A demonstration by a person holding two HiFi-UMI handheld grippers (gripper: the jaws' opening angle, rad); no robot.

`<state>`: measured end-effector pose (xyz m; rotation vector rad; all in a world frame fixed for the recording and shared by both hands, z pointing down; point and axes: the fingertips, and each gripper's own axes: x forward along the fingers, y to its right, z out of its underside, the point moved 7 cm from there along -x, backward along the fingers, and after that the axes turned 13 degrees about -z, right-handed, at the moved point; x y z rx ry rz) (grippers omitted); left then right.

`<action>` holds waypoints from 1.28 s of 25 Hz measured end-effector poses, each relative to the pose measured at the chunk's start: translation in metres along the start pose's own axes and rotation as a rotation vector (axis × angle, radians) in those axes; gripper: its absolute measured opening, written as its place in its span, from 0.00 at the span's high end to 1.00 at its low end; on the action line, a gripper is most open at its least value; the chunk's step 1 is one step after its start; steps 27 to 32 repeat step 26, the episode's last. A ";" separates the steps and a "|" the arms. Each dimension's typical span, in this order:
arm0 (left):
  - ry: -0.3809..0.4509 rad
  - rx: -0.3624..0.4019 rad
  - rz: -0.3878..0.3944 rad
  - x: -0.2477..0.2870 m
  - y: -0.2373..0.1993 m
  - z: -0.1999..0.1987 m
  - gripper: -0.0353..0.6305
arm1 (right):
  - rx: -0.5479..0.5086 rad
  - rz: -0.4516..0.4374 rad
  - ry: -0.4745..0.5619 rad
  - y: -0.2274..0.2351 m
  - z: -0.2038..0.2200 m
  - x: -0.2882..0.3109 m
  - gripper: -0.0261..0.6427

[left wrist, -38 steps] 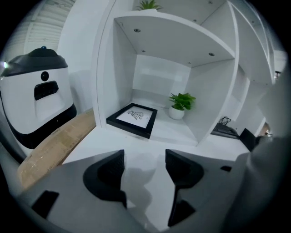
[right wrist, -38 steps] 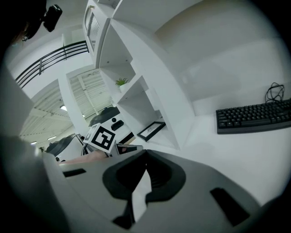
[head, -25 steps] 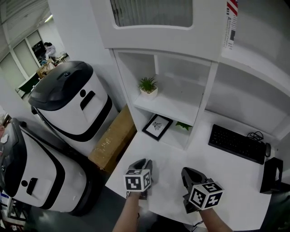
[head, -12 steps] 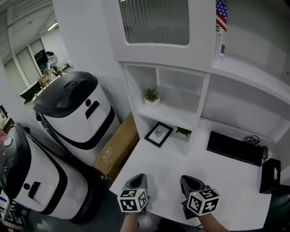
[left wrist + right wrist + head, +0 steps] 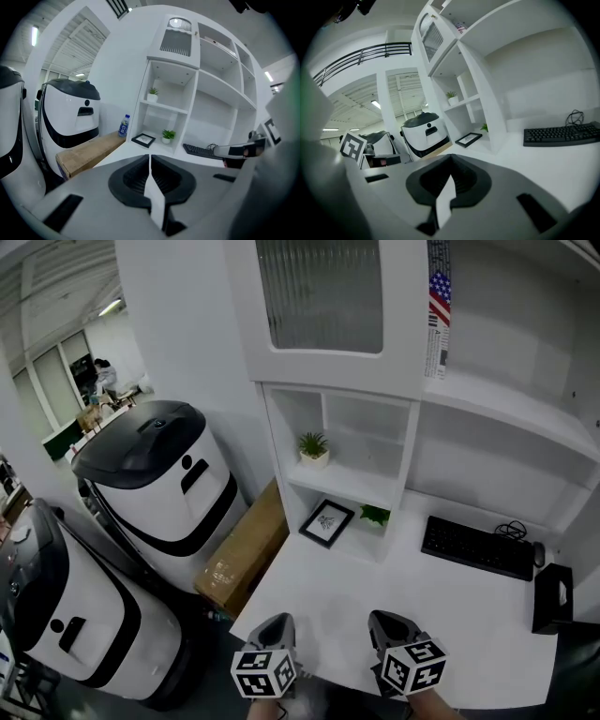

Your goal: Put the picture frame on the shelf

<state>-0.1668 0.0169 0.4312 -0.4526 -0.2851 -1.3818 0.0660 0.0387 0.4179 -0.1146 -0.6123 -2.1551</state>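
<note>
The black picture frame (image 5: pixel 326 522) with a white print lies on the white desk (image 5: pixel 319 587), in the bottom opening of the white shelf unit (image 5: pixel 352 486), beside a small green plant (image 5: pixel 375 515). It also shows far ahead as the frame (image 5: pixel 143 139) in the left gripper view and the frame (image 5: pixel 468 139) in the right gripper view. My left gripper (image 5: pixel 278 626) and right gripper (image 5: pixel 386 622) hover side by side over the desk's near edge, well short of the frame. The left gripper (image 5: pixel 150 159) and the right gripper (image 5: pixel 451 161) are both shut, with nothing between their jaws.
A potted plant (image 5: pixel 313 448) stands on the shelf above the frame. A black keyboard (image 5: pixel 476 547) and a black box (image 5: pixel 551 598) sit on the desk's right. Left of the desk are a cardboard box (image 5: pixel 246 549), a bottle (image 5: pixel 123 125) and two white-and-black machines (image 5: pixel 159 474).
Both grippers have dropped lower in the head view, toward the desk's near edge, and the view has tilted up to show more of the shelf unit. The frame has not moved.
</note>
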 end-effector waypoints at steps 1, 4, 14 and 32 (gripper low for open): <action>0.001 0.000 0.000 -0.004 -0.001 0.000 0.91 | -0.008 0.005 0.003 -0.003 0.000 -0.002 0.96; 0.003 -0.011 0.004 -0.014 -0.004 0.002 0.91 | -0.042 0.015 0.003 -0.012 0.000 -0.008 0.96; -0.021 -0.033 0.012 -0.028 -0.009 0.002 0.91 | -0.084 0.041 0.014 -0.031 0.003 -0.015 0.96; -0.044 -0.007 0.049 -0.006 0.020 0.000 0.91 | -0.087 0.040 -0.022 -0.011 0.002 -0.020 0.96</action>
